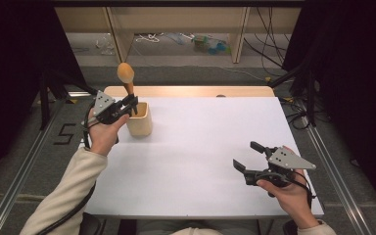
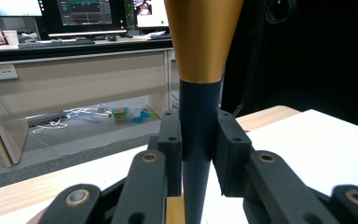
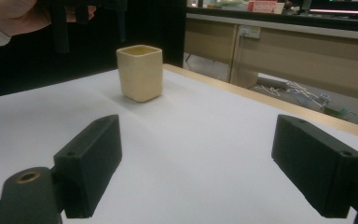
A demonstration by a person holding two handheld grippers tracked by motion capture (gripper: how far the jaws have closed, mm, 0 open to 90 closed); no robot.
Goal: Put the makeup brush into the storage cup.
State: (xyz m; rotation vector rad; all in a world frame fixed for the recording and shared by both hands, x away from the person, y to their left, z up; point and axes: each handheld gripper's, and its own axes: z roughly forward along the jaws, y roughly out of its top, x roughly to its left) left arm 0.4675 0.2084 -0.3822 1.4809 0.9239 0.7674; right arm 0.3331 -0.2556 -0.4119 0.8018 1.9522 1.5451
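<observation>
Nearest the high camera, the right gripper (image 1: pixel 248 157) rests low over the white table (image 1: pixel 200 161) at its near right side, jaws spread wide with nothing between them. Farther off at the far left, the left gripper (image 1: pixel 129 105) is closed on the dark handle of a spoon (image 1: pixel 126 73), whose orange-brown bowl stands upright above the jaws. Just beside and below it sits a cream square cup (image 1: pixel 140 120), and the handle seems to point down toward its mouth, though I cannot tell whether the tip is inside.

Trouble could come from that tapered handle: the pads (image 2: pixel 231 144) grip a narrowing shaft, so it may slide or swing. If the hand lowers off-centre, the tip could strike the rim and tip the light-looking cup. Nothing steadies the cup, since the right gripper is well apart from it.
</observation>
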